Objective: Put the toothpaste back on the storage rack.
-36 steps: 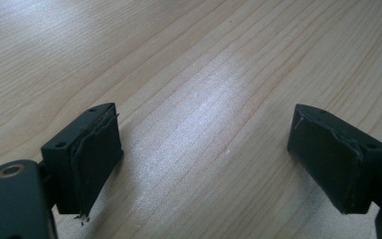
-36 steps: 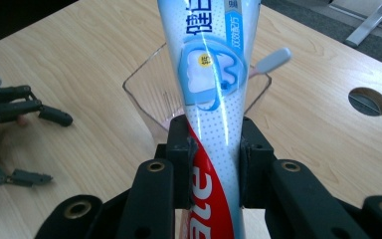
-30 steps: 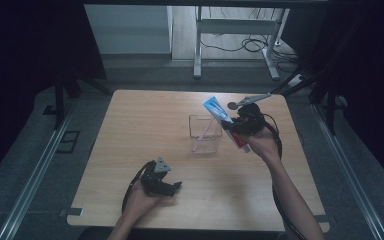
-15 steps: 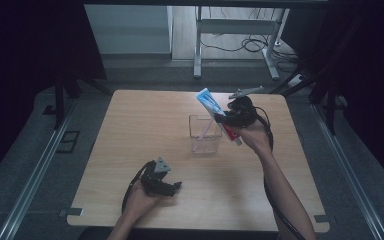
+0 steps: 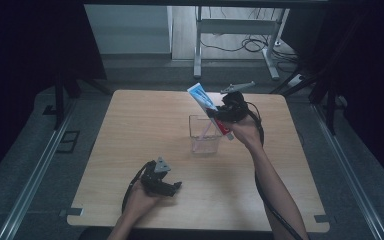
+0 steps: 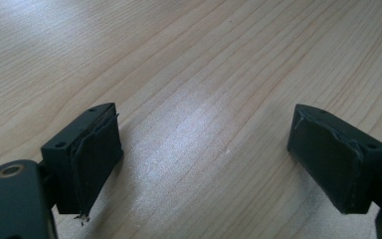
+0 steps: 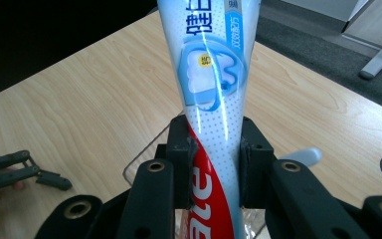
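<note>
A toothpaste tube (image 5: 202,98), blue-white at its flat end and red lower down, is tilted over a clear container (image 5: 203,146) in the middle of the table. My right gripper (image 5: 219,116) is shut on the tube above the container's right rim. In the right gripper view the tube (image 7: 210,74) rises between the two jaws of the right gripper (image 7: 214,172), with the container's rim (image 7: 138,168) below it. A pinkish stick (image 5: 206,131) leans inside the container. My left gripper (image 5: 167,186) rests open near the front edge. In its own view the left gripper (image 6: 204,159) holds nothing over bare wood.
The wooden table (image 5: 145,125) has bare room to the left and front right. A pale rounded handle (image 7: 304,156) pokes out beside the right jaw. Metal desk legs and cables (image 5: 252,45) stand on the floor beyond the far edge.
My right gripper has carried the toothpaste tube leftward and a little farther away, from beside the container's right side to over it. The left gripper has stayed put.
</note>
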Available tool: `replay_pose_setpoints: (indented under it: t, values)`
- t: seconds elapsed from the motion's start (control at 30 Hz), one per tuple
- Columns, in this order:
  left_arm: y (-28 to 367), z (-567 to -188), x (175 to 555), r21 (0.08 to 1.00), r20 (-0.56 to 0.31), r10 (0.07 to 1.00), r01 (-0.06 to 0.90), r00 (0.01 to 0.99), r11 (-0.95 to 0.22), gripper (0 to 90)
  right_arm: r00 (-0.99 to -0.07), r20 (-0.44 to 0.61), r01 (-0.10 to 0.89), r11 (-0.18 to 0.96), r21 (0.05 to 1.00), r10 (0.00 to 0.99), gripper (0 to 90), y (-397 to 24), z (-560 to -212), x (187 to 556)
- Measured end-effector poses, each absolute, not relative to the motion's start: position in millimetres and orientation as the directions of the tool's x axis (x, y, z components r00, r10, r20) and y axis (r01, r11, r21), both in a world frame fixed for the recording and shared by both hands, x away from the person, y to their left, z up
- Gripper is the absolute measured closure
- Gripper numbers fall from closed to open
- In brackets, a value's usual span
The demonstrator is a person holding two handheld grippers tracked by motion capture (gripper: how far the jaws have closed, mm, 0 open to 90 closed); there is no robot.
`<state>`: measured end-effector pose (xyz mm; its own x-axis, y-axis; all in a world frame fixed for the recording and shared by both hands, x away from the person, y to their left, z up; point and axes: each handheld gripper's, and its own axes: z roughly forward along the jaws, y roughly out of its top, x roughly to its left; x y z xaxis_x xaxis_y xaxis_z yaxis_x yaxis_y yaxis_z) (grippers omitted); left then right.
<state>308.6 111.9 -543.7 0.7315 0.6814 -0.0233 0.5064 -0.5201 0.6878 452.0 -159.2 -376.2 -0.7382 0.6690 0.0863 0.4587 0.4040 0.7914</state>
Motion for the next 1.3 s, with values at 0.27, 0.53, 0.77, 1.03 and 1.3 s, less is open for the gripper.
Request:
replay_pose_setpoints:
  t: [0.27, 0.53, 0.77, 1.03, 1.3]
  values:
    - [112, -544, 309, 0.688, -0.023, 0.681, 0.506, 0.732, -0.521, 13.3, -0.736, 0.070, 0.448, 0.407, 0.796, 0.674, 72.2, -147, -379, 461]
    - [112, -544, 309, 0.688, -0.024, 0.682, 0.506, 0.731, -0.519, 13.3, -0.736, 0.074, 0.445, 0.398, 0.802, 0.673, 72.2, -135, -384, 469]
    - [112, -543, 309, 0.685, -0.019, 0.678, 0.504, 0.735, -0.527, 13.3, -0.736, 0.060, 0.431, 0.398, 0.810, 0.674, 72.2, -125, -389, 476]
    - [112, -543, 309, 0.685, -0.020, 0.678, 0.504, 0.735, -0.526, 13.2, -0.739, 0.041, 0.411, 0.402, 0.818, 0.672, 72.2, -118, -398, 479]
    - [112, -543, 309, 0.683, -0.021, 0.677, 0.505, 0.735, -0.528, 13.2, -0.748, 0.022, 0.403, 0.429, 0.809, 0.663, 71.9, -113, -410, 479]
